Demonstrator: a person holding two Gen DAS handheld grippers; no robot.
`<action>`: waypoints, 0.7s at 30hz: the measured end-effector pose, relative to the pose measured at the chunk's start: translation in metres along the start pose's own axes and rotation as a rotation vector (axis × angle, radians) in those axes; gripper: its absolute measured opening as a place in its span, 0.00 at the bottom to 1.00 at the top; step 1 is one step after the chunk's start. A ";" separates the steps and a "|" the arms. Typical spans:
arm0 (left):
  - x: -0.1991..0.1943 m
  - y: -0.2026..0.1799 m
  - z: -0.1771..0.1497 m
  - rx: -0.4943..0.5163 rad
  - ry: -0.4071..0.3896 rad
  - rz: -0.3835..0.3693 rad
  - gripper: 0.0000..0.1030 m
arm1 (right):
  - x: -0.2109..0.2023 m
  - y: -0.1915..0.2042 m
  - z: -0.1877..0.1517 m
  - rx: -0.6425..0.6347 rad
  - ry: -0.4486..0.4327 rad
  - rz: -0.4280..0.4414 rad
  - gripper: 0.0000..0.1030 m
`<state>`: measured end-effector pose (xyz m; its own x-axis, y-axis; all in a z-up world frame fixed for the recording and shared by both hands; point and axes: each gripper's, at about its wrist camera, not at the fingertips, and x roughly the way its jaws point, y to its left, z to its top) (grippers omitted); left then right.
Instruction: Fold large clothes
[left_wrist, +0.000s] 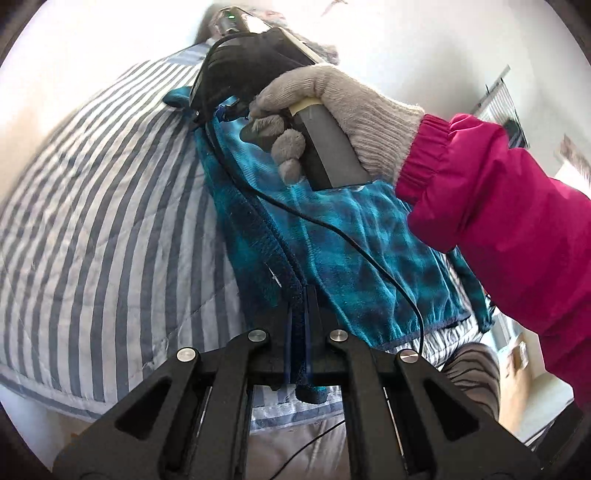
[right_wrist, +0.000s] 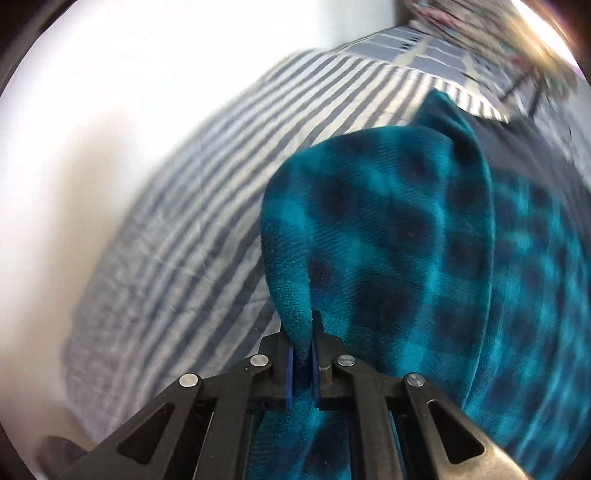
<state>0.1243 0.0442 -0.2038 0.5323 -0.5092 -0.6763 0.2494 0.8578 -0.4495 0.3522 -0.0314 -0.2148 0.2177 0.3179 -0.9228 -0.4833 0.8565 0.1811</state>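
Left wrist view: the left gripper (left_wrist: 301, 295) is clamped on a dark folded edge of the teal fleece garment (left_wrist: 354, 251), which is spread ahead of its jaws over the striped quilt (left_wrist: 103, 206). Farther ahead, the right gripper (left_wrist: 225, 110) is held by a gloved hand (left_wrist: 332, 110) with a pink sleeve (left_wrist: 498, 206), its tips at the garment's far end. Right wrist view: a bunched fold of the garment (right_wrist: 388, 240) is pinched between the blue pads (right_wrist: 290, 373), the cloth rising ahead and to the right.
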 end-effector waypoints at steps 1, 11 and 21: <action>0.002 -0.005 0.002 0.020 0.001 0.006 0.02 | -0.008 -0.013 0.000 0.037 -0.023 0.043 0.04; 0.030 -0.076 0.013 0.253 0.051 0.025 0.02 | -0.077 -0.155 -0.047 0.369 -0.248 0.354 0.04; 0.090 -0.125 -0.005 0.372 0.171 0.047 0.02 | -0.045 -0.251 -0.118 0.642 -0.260 0.424 0.04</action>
<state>0.1368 -0.1090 -0.2115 0.4159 -0.4460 -0.7926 0.5203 0.8315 -0.1948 0.3633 -0.3090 -0.2588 0.3535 0.6844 -0.6377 -0.0055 0.6832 0.7302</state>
